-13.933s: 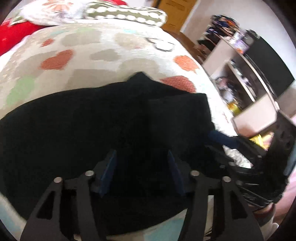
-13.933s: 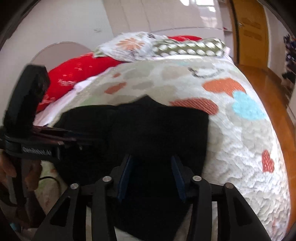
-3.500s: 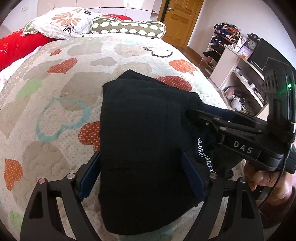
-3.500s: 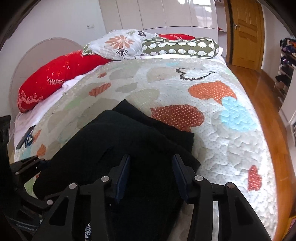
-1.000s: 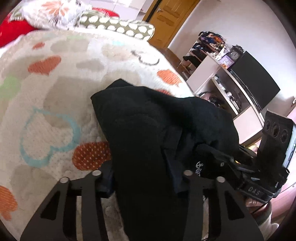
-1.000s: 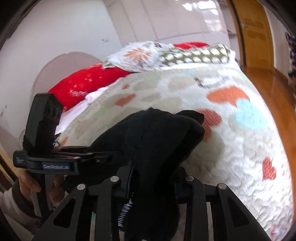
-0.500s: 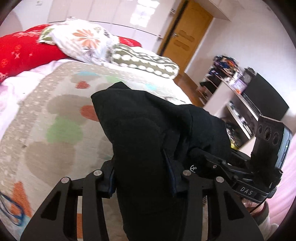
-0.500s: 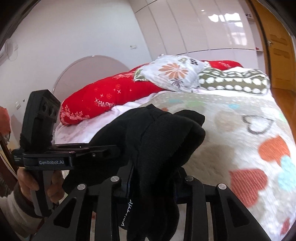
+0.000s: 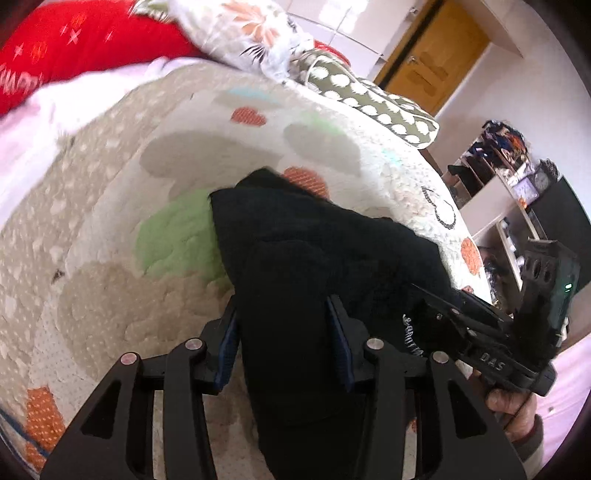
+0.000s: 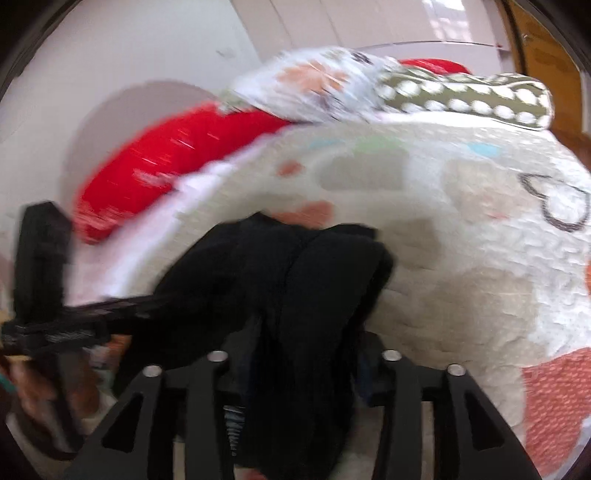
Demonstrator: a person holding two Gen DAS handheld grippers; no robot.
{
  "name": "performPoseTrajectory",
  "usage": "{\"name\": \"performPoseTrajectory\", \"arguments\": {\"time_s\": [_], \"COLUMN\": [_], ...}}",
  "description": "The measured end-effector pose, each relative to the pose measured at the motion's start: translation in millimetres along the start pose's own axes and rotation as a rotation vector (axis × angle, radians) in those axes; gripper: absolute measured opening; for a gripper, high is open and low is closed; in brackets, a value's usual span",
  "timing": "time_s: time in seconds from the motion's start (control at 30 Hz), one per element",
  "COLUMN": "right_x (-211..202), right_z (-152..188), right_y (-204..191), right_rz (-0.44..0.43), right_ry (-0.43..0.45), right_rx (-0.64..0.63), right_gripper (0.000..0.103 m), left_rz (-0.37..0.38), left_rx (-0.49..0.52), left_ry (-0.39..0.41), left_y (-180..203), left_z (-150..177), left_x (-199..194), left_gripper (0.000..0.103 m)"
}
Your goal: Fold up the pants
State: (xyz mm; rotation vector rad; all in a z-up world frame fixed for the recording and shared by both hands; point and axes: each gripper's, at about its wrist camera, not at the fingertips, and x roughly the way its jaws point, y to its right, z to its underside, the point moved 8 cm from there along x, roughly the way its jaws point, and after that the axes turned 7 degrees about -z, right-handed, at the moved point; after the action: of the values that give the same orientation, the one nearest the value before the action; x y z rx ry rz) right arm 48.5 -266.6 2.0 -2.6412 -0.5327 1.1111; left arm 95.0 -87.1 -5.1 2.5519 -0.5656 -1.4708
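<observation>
The black pants (image 9: 314, 251) are a folded bundle whose far end lies on the heart-patterned quilt (image 9: 129, 295). My left gripper (image 9: 280, 306) has the bundle's near end between its blue pads (image 9: 227, 332); the jaws are opening, and the pads still press the cloth. The right gripper's black body (image 9: 491, 354) reaches into the bundle from the right, held by a hand. In the blurred right wrist view, the pants (image 10: 314, 280) fill my right gripper (image 10: 310, 332). Its jaws are opening and stand wider than the cloth. The left gripper's body (image 10: 55, 332) comes in from the left.
A red pillow (image 9: 74, 40), a floral pillow (image 9: 258, 33) and a spotted bolster (image 9: 369, 103) lie at the head of the bed. Beyond the bed's right edge are a wooden door (image 9: 432, 62), cluttered shelves (image 9: 498, 177) and a dark screen (image 9: 565, 225).
Both grippers have carried the bundle up the bed toward the pillows and brought it down onto the quilt. The right gripper's fingers now stand further apart.
</observation>
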Motion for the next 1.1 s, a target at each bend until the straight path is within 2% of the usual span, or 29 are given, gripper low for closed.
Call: {"name": "performPoseTrajectory", "arguments": {"time_s": [0.03, 0.1, 0.17, 0.23, 0.3, 0.37, 0.43, 0.47, 0.5, 0.53, 0.63, 0.67, 0.77, 0.87, 0.97, 1.03, 1.07, 1.1], "right_x": [-3.4, -20.8, -34.5, -45.0, -46.8, -42.1, -24.8, -15.2, -4.9, 9.7, 30.1, 34.2, 52.2, 56.8, 48.2, 33.4, 22.8, 12.7], "right_z": [0.4, -5.3, -11.2, -20.0, -25.5, -30.7, -31.1, -29.6, -27.6, -25.4, -28.4, -28.6, -30.8, -28.6, -28.6, -29.5, -29.6, -28.7], "right_y": [7.0, 11.0, 8.5, 1.7, -4.1, -17.1, -27.2, -29.3, -29.6, -25.8, -20.3, -20.1, -23.1, -24.9, -22.4, -25.8, -30.4, -35.3], "right_rz": [0.029, 0.019, 0.040, 0.078, 0.078, 0.047, 0.037, 0.034, 0.037, 0.068, 0.054, 0.052, 0.065, 0.064, 0.042, 0.048, 0.050, 0.050], "right_ry": [0.004, 0.058, 0.095, 0.126, 0.135, 0.137, 0.088, 0.062, 0.034, -0.005, -0.008, -0.022, -0.049, -0.052, -0.054, -0.054, -0.043, -0.032], "right_rx": [0.008, 0.036, 0.019, -0.035, -0.051, -0.086, -0.135, -0.149, -0.157, -0.164, -0.144, -0.141, -0.198, -0.237, -0.200, -0.189, -0.195, -0.206], "right_gripper": [0.054, 0.060, 0.059, 0.060, 0.060, 0.059, 0.053, 0.046, 0.026, 0.023, 0.023, 0.023, 0.021, 0.021, 0.023, 0.026, 0.028, 0.035], "left_rz": [0.009, -0.021, -0.092, -0.087, -0.084, -0.101, -0.130, -0.161, -0.191, -0.223, -0.218, -0.208, -0.189, -0.195, -0.186, -0.202, -0.214, -0.223], "left_rx": [-0.008, 0.007, 0.021, 0.040, 0.055, 0.067, 0.084, 0.104, 0.120, 0.136, 0.115, 0.093, 0.050, 0.032, -0.007, 0.006, 0.021, 0.032], "left_ry": [0.004, 0.042, 0.097, 0.138, 0.134, 0.131, 0.130, 0.129, 0.124, 0.109, 0.085, 0.085, 0.084, 0.098, 0.078, 0.081, 0.087, 0.089], "left_y": [-1.9, -3.6, -5.5, 2.7, 10.7, 16.2, 20.4, 21.4, 21.7, 20.6, 14.1, 10.5, 2.8, -1.4, -3.9, -1.4, 0.6, 2.2], "left_z": [0.3, -1.8, -6.6, -7.5, -6.7, -1.6, 4.2, 9.6, 14.3, 20.7, 30.9, 32.0, 35.9, 41.5, 40.4, 39.4, 38.8, 39.2], "left_x": [-3.8, -17.6, -34.6, -49.4, -52.1, -50.7, -46.7, -42.9, -38.5, -31.2, -22.3, -21.3, -17.2, -13.5, -14.0, -16.3, -17.5, -17.8], "left_gripper": [0.045, 0.048, 0.048, 0.051, 0.059, 0.059, 0.059, 0.059, 0.059, 0.059, 0.061, 0.064, 0.068, 0.078, 0.079, 0.079, 0.079, 0.079]}}
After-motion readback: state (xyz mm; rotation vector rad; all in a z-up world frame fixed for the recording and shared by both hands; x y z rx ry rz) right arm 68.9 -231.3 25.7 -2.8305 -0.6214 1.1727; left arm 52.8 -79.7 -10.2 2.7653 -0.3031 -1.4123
